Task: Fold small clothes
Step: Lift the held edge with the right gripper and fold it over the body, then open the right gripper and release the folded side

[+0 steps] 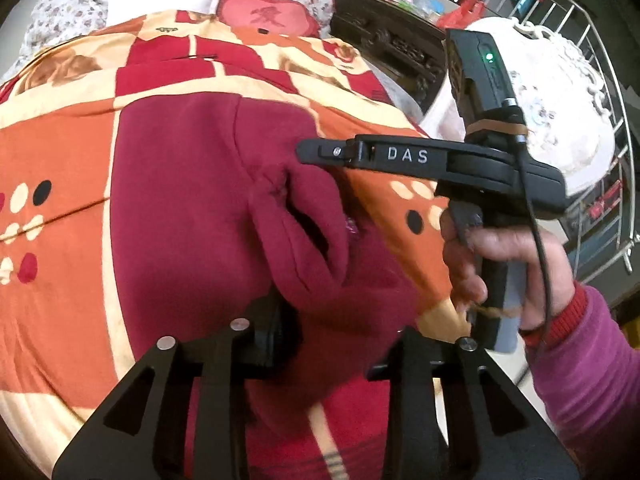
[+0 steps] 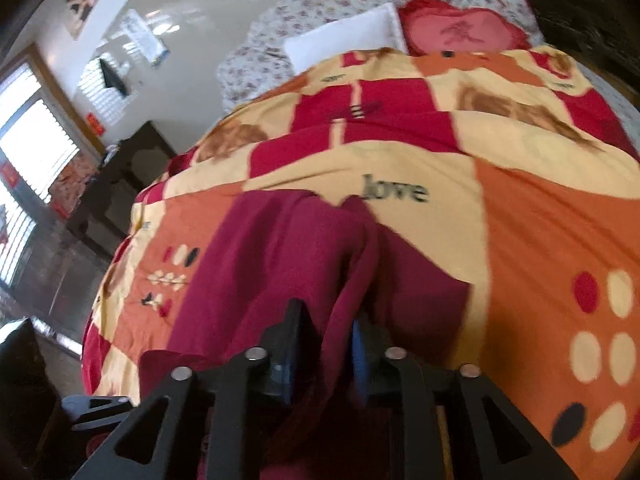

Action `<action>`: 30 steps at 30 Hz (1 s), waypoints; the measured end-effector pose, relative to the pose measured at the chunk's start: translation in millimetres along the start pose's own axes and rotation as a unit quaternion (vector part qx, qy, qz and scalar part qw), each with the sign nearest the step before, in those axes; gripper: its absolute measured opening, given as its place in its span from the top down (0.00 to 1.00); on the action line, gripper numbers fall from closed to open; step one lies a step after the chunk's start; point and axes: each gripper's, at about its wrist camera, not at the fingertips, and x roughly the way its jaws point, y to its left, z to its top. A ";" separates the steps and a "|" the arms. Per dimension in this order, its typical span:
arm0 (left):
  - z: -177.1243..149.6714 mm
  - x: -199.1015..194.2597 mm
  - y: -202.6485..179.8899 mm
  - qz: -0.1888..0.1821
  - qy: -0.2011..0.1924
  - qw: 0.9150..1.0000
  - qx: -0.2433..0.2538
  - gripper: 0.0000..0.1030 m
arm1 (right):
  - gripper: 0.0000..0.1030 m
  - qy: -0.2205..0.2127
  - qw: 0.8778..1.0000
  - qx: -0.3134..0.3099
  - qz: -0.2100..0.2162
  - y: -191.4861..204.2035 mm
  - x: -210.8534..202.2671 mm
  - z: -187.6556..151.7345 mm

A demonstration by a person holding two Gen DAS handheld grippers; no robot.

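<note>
Fleece-like maroon cloth, the garment (image 1: 192, 208), lies spread on a patchwork quilt (image 1: 52, 152) of orange, red and cream squares, soft and puffy, printed with ovals and dots toward 9 o'clock in the left wrist view. At its middle the garment bunches into a rounded, lipped fold with a dark slit. Its lower edge runs down between the fingers of the left gripper (image 1: 320, 344) at 6 o'clock; the black pads are half buried in cloth and the picture blurs there, so I cannot tell whether they pinch it or stand off it. Toward 3 o'clock the right gripper (image 1: 316, 153) shows side-on, matte black plastic with white lettering, its tip over the garment's edge, held by a hand (image 1: 496, 264) in a purple sleeve with a red cuff. In the right wrist view the garment (image 2: 280, 264) hangs as a thick vertical pleat between the right gripper's (image 2: 326, 360) spread fingers; whether the pads press it is lost in blur. Beyond, at 12 o'clock, sit a white pillow (image 2: 344, 40) and a red heart-shaped cushion (image 2: 460, 28), cut off by the quilt.
</note>
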 end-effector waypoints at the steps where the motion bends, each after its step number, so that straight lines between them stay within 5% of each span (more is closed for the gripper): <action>1: 0.0 -5.0 -1.4 -0.013 0.003 1.000 0.000 0.61 | 0.71 -0.007 1.000 0.000 -0.008 -1.7 -7.6 0.5; 4: -1.1 -25.1 -5.0 -0.074 -0.006 0.997 0.008 0.40 | 0.71 -0.028 1.000 -0.006 -0.012 0.3 -33.2 4.9; 6: -1.9 -33.9 -8.3 -0.089 -0.006 0.996 0.016 0.40 | 0.71 -0.035 0.999 -0.018 0.017 12.8 -45.8 7.5; 13: -15.9 -48.5 17.8 -0.038 0.004 0.999 0.027 0.39 | 0.71 -0.002 0.991 -0.092 0.094 72.9 -36.5 -7.7; 18: -23.2 -39.9 41.9 -0.018 0.006 1.000 -0.014 0.39 | 0.71 0.041 0.989 -0.138 0.041 84.1 -21.3 -32.0; 22: -35.4 -23.0 39.6 -0.022 0.015 1.000 0.002 0.40 | 0.71 0.074 0.990 -0.118 -0.015 46.7 -19.5 -64.3; 26: -38.8 -12.5 32.7 -0.015 0.021 1.000 0.016 0.40 | 0.71 0.056 0.997 -0.048 0.019 14.1 -19.7 -81.9; 30: -21.7 -29.5 23.9 0.000 0.007 0.999 0.034 0.39 | 0.71 0.055 0.997 -0.044 0.019 20.0 -39.3 -73.3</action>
